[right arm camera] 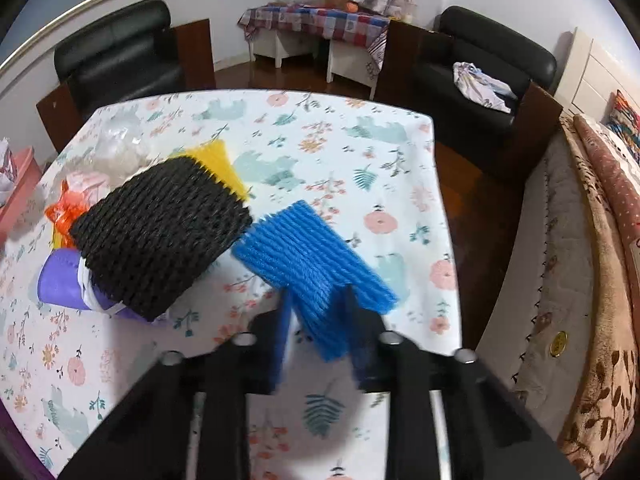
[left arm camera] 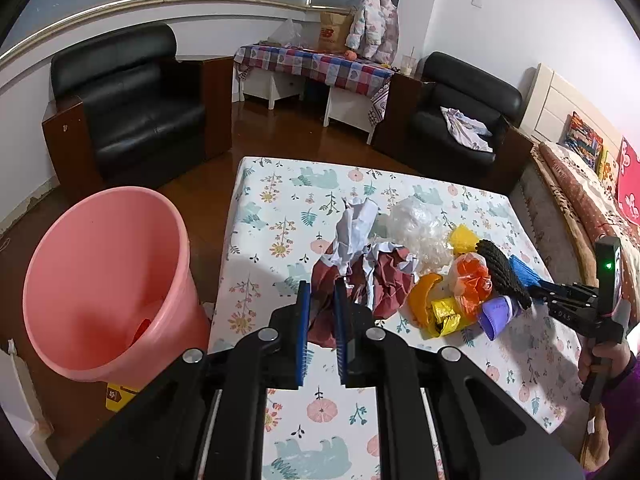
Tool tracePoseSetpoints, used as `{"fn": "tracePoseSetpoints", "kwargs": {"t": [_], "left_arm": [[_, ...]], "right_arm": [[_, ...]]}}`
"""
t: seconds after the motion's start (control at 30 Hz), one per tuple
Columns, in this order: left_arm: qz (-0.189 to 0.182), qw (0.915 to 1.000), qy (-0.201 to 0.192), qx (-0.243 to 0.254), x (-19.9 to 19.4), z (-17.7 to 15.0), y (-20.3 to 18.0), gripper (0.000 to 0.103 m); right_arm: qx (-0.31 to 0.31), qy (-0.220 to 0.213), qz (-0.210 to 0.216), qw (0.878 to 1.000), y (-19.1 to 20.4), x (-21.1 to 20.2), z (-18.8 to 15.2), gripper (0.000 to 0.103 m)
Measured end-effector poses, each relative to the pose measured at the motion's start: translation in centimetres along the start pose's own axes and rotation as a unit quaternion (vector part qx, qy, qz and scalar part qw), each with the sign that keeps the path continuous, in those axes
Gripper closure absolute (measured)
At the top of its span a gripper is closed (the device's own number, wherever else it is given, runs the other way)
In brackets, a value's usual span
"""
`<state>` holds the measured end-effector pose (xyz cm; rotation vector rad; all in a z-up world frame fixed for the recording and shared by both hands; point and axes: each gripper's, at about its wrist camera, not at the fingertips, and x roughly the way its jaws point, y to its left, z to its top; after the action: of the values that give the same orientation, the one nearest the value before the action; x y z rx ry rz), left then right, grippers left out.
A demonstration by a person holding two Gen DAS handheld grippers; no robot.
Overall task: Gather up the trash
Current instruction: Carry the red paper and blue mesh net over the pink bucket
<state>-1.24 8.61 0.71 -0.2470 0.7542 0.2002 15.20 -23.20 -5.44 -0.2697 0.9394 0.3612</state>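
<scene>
A pile of trash lies on the floral tablecloth [left arm camera: 280, 200]: crumpled maroon-and-white paper [left arm camera: 360, 264], clear plastic [left arm camera: 420, 228], orange peel [left arm camera: 424, 292], a gold wrapper [left arm camera: 444, 316], an orange bag [left arm camera: 472, 280], a purple cup [left arm camera: 498, 314], black foam net [left arm camera: 502, 272] and yellow foam net [left arm camera: 462, 238]. My left gripper [left arm camera: 322, 292] is shut on the near end of the crumpled paper. My right gripper [right arm camera: 318, 312] is shut on the blue foam net [right arm camera: 304, 256], beside the black foam net [right arm camera: 160, 236]; it also shows in the left wrist view [left arm camera: 560, 294].
A pink bucket [left arm camera: 100, 280] stands on the floor left of the table, with a red scrap inside. Two black armchairs [left arm camera: 132, 104] [left arm camera: 460, 120] and a checked-cloth desk [left arm camera: 316, 64] stand behind. A bed [right arm camera: 580, 240] runs along the right side.
</scene>
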Motion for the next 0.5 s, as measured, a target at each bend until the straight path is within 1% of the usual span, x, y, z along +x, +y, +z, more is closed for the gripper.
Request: {"fn": "tracePoseSetpoints", "kwargs": {"t": [0.1,0.23,0.33,0.5], "left_arm": [[-0.006,1.0,0.001,0.0,0.2,0.1,-0.1,0.092],[-0.01,0.9999,-0.004,0.002,0.1,0.3,-0.1,0.092],[-0.009,0.9999,-0.01,0.0,-0.1,0.4,0.0,0.092],[0.002,0.9996,-0.028,-0.009,-1.2,0.7,1.1,0.092]], "right_arm": [[0.028,-0.007,0.013,1.0,-1.3,-0.7,-0.2,0.094],[0.064,-0.028,0.049,0.996,-2.0,-2.8,0.1,0.094],[0.071,-0.055,0.072,0.993,-1.2,-5.0,1.0,0.094],[0.066,-0.096,0.138,0.984,1.7,-8.5,3.3,0.094]]}}
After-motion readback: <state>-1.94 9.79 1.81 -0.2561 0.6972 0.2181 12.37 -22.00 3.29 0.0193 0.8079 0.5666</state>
